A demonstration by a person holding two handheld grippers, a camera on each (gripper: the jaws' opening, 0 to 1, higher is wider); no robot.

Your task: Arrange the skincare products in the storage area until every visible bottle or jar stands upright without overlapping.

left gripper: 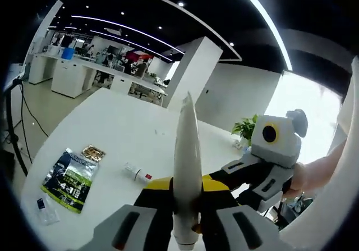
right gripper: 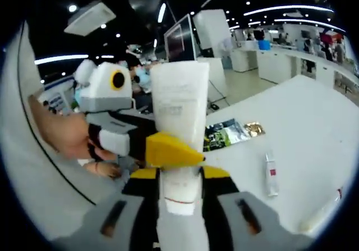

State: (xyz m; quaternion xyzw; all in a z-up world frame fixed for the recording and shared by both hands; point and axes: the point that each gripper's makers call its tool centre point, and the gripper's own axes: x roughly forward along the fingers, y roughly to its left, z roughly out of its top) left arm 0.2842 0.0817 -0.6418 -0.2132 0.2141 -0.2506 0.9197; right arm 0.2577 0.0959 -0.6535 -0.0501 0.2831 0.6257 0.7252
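Standing between the jaws of both grippers at once is a white tube (left gripper: pixel 187 172), held above the white table (left gripper: pixel 129 127) and seen edge-on in the left gripper view, flat-faced in the right gripper view (right gripper: pixel 179 127). Left gripper (left gripper: pixel 188 220): jaws pressed against the tube's lower end, cap downward, yellow tips on either side. Right gripper (right gripper: pixel 179 189): likewise pinching the tube near its cap, one yellow tip of the other gripper lying across the tube's front. Right gripper body, grey and white, entering the left gripper view from the right (left gripper: pixel 263 172), with a person's hand (left gripper: pixel 314 175) behind it. Left gripper body seen in the right gripper view (right gripper: pixel 106 110), gripped by a hand (right gripper: pixel 67 133). On the table beyond: a small white tube with a red band (left gripper: pixel 137 173), lying flat; a dark green printed packet (left gripper: pixel 70 179); a small gold packet (left gripper: pixel 92 153) just beside it; a clear sachet (left gripper: pixel 44 209) at the near edge. Far background: potted plant (left gripper: pixel 245 128), white pillar (left gripper: pixel 193 74), office desks.
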